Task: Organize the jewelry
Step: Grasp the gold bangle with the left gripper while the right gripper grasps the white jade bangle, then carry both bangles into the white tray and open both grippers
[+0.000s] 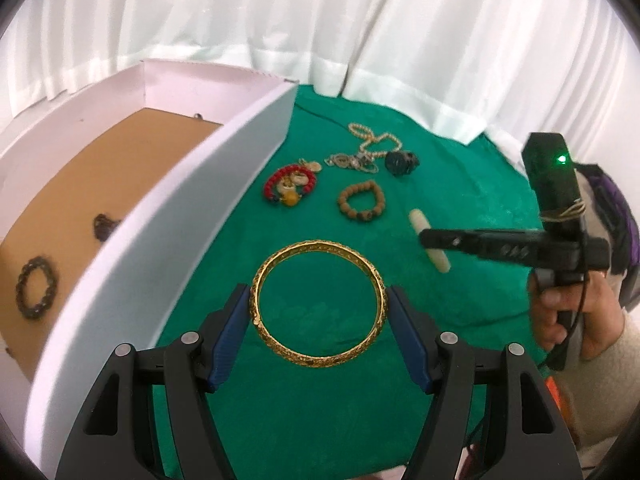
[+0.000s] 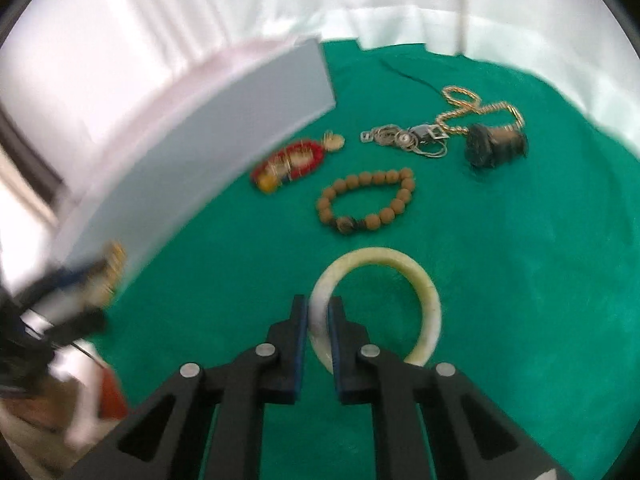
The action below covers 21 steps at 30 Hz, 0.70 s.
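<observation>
Jewelry lies scattered on a green-clothed surface (image 1: 460, 184). A gold filigree bangle (image 1: 319, 303), thin with a clasp seam, sits between the left gripper (image 1: 319, 312) fingers, whose blue pads touch its two sides, grasping it. The right gripper (image 2: 319, 322) fingers are clenched on the near left rim of a pale, smooth jade bangle (image 2: 420, 284). Farther off lie a brown bead bracelet (image 2: 366, 200), a red bead bracelet (image 2: 286, 164) and tangled chains (image 2: 424, 134). A white box (image 1: 168, 216) at left holds two dark bracelets (image 1: 35, 292).
</observation>
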Motion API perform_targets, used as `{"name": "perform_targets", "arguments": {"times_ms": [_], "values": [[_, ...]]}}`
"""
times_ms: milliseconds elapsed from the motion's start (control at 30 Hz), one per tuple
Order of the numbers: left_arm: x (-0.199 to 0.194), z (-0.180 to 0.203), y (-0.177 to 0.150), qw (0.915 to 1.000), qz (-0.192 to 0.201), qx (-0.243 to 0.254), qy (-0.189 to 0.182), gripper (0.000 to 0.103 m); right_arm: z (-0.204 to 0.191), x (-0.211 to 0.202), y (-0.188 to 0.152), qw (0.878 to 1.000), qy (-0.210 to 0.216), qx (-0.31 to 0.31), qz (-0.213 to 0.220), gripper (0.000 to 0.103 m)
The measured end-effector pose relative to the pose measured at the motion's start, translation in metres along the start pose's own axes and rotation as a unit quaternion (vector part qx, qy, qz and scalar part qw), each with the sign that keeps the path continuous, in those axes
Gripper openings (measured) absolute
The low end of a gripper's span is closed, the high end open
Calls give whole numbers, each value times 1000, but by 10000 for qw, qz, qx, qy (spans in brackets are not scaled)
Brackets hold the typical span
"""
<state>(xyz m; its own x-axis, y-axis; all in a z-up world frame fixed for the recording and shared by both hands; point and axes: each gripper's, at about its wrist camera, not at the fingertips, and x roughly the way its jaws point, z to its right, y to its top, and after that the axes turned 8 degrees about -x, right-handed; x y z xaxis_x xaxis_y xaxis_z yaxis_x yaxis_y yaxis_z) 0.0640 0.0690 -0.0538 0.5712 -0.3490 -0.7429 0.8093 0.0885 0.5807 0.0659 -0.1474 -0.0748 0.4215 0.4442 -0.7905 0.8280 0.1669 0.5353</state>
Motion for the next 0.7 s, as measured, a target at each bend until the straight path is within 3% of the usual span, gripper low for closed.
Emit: {"name": "perform_targets", "arguments": {"times_ms": [167,400,567,700], "values": [[-33,-3,9,9997,189,-108,-146,70,0,-34,2,9961,666,395,429,11],[-87,-13,23,9984,483,-162,-248,70,-36,-54,18,9926,961,154,723,11],[-120,-38,36,9972,654,-336,-148,70,-69,-58,42,9896,1171,-118,825,11],[-134,-74,51,9945,798,-658,184,70,-93,-55,72,9871,1237,-363,950,11]]}}
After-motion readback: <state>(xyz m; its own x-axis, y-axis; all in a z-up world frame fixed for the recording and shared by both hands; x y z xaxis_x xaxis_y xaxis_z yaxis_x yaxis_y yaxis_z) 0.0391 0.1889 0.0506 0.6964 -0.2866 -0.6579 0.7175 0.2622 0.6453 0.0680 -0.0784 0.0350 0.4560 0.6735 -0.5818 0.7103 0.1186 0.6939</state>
